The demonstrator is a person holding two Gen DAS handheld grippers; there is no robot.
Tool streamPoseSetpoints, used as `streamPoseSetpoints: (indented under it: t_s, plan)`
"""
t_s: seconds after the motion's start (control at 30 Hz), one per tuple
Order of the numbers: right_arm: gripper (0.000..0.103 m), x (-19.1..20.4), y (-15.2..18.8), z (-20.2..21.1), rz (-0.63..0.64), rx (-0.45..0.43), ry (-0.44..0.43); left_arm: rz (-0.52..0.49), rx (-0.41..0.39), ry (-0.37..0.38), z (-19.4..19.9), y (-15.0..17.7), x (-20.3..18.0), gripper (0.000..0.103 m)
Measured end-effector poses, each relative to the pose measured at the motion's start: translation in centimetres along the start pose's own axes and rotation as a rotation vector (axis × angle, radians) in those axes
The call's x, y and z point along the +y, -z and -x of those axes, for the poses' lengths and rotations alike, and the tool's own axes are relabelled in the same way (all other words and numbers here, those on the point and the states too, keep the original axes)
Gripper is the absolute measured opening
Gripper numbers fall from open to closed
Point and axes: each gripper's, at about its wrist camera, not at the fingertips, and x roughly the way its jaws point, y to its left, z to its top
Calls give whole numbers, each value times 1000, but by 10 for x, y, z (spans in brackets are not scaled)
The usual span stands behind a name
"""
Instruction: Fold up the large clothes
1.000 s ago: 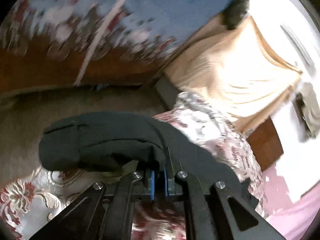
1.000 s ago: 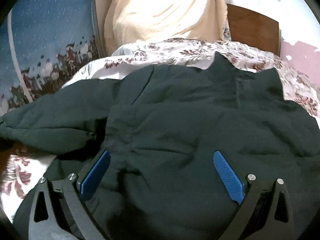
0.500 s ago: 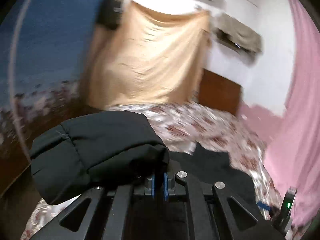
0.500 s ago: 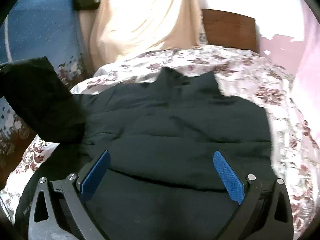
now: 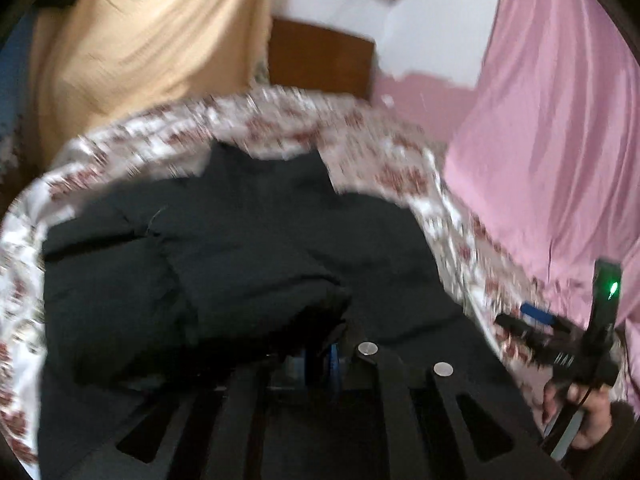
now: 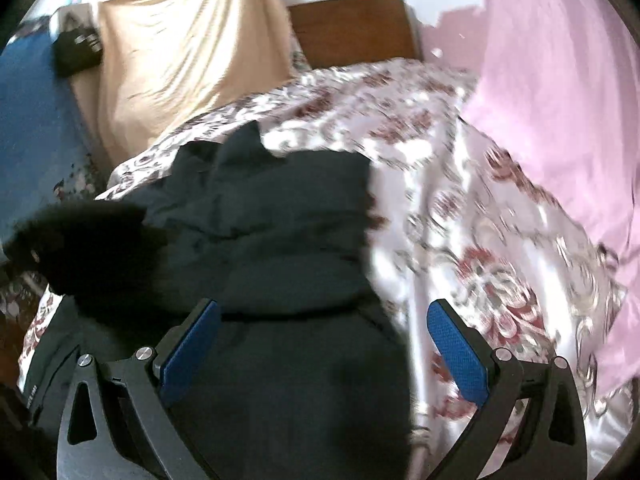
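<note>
- A dark jacket (image 6: 280, 240) lies spread on a floral bedspread (image 6: 460, 200); its collar points away from the fingers, so its long axis runs straight ahead of both grippers
- The left gripper (image 5: 320, 354) has its jaws nearly closed, pinching a thick dark sleeve (image 5: 248, 300); the log reads the jaws as having just begun to part, and the cloth sits between the pads; the sleeve bulges left of and above the fingers, draped over the jacket's body
- The right gripper (image 6: 324, 352) stands wide apart and holds nothing; its left pad is above the jacket, its right pad above bare bedspread, so the jacket's right edge runs between the fingers
- The left gripper appears nearer the work; judged from this, the coming move is to lay the sleeve down across the body just ahead of its fingers
- A pink curtain (image 5: 560, 120) hangs to the right
</note>
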Motion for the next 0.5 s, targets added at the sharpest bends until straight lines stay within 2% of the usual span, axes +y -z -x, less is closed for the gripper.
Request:
streamPoseSetpoints:
  t_s: [0.1, 0.2, 0.23, 0.27, 0.4, 0.47, 0.5]
  plan:
    - [102, -17, 11, -9, -49, 15, -15, -60, 77, 5, -18, 15, -11, 21]
    - [102, -24, 19, -20, -102, 32, -50, -125, 115, 23, -22, 25, -18, 41]
    - [102, -25, 19, -26, -123, 38, -72, -147, 127, 39, -19, 29, -20, 61]
    - [102, -24, 23, -24, -132, 41, -89, -167, 124, 54, -14, 33, -21, 74]
    - [102, -12, 25, -30, -144, 51, -171, -225, 126, 110, 5, 41, -22, 76]
    - [102, -3, 26, -31, -170, 54, -242, -231, 130, 154, 15, 44, -18, 79]
    - [102, 0, 26, -33, -200, 52, -307, -230, 130, 174, 20, 45, -16, 79]
